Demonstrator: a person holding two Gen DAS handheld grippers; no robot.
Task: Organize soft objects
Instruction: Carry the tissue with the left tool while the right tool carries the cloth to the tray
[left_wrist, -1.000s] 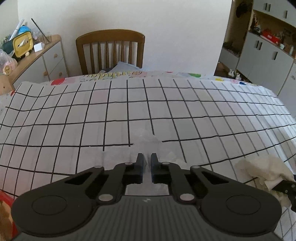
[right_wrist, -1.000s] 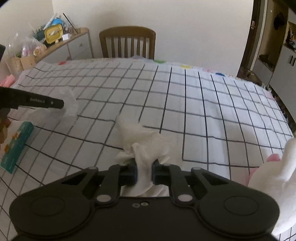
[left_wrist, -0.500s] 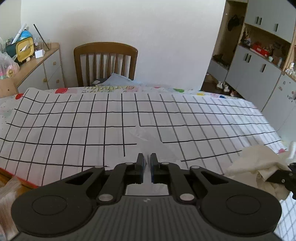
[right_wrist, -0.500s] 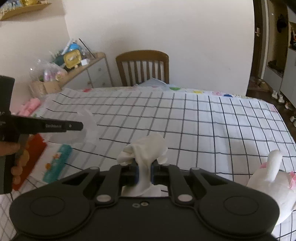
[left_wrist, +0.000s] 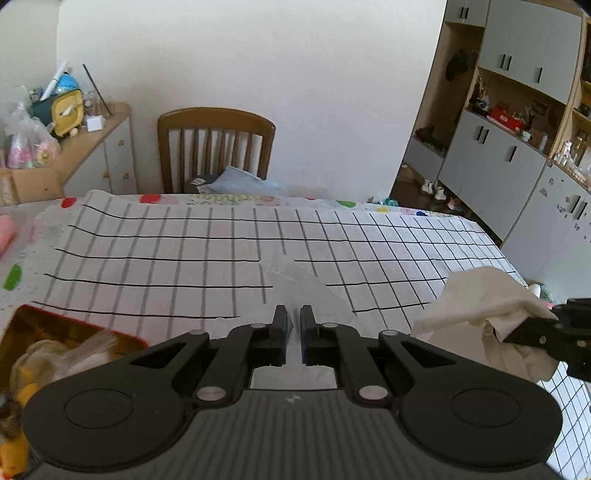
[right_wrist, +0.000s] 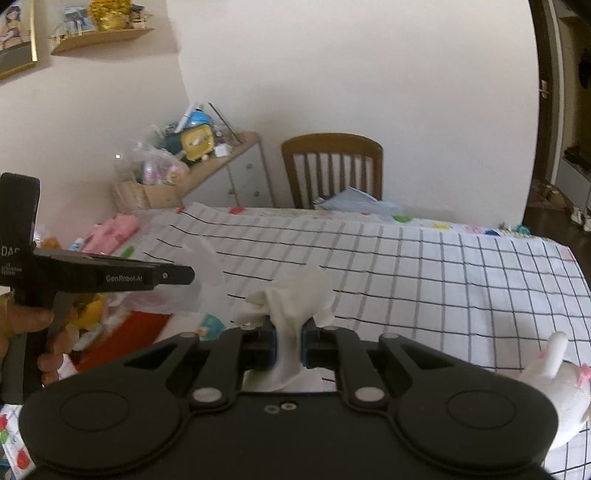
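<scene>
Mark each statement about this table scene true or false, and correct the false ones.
1. The right gripper is shut on a white cloth. True.
2. The left gripper holds a plush toy. False: it pinches a clear plastic bag.
3. A wooden chair stands at the table's far side. True.
4. The tablecloth is plain red. False: it is white with a black grid.
5. The white plush toy lies on the table at the right gripper's right. True.
</scene>
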